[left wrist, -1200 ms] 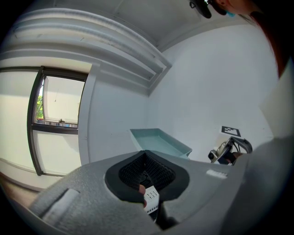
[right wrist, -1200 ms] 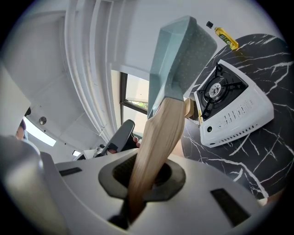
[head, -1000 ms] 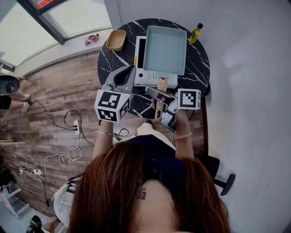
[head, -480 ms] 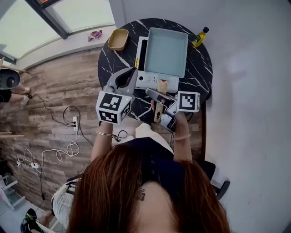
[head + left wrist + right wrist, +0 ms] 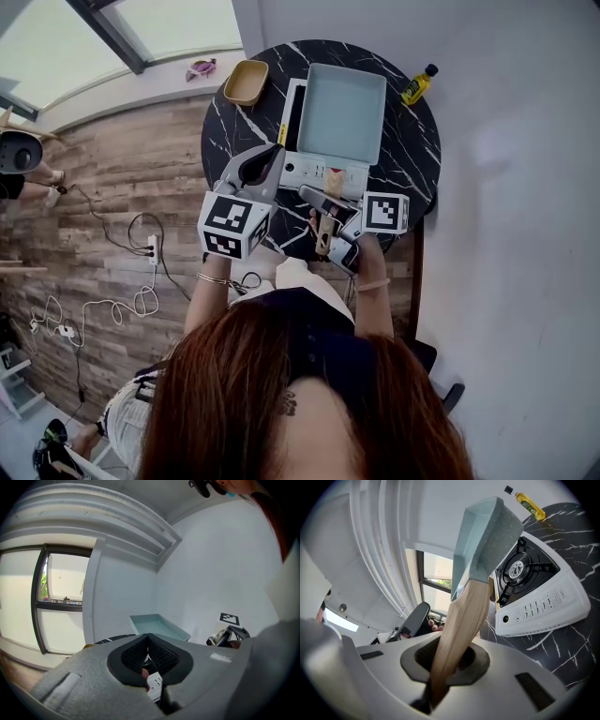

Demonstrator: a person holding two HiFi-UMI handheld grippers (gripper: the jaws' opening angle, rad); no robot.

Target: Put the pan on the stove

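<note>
1. The right gripper [image 5: 451, 662] is closed on the pan's wooden handle [image 5: 461, 616], gripping it near its free end. Its jaws have just been opening slightly, with the handle between the pads
2. The left gripper [image 5: 148, 638] has its jaws together on nothing and hangs just beside the right one, near the stove's front
3. The pan [image 5: 342, 111], square and pale blue, hangs tilted over the stove [image 5: 314, 171] on the dark marble table [image 5: 417, 141]. The burner [image 5: 518, 569] shows bare beneath it, so I judge the pan is not yet seated
4. The pan looks rigid and fairly heavy. Held far out on the handle, its body will likely droop and twist, and smooth wood may slip in a slackened grip. A firmer hold nearer the body would steady it
</note>
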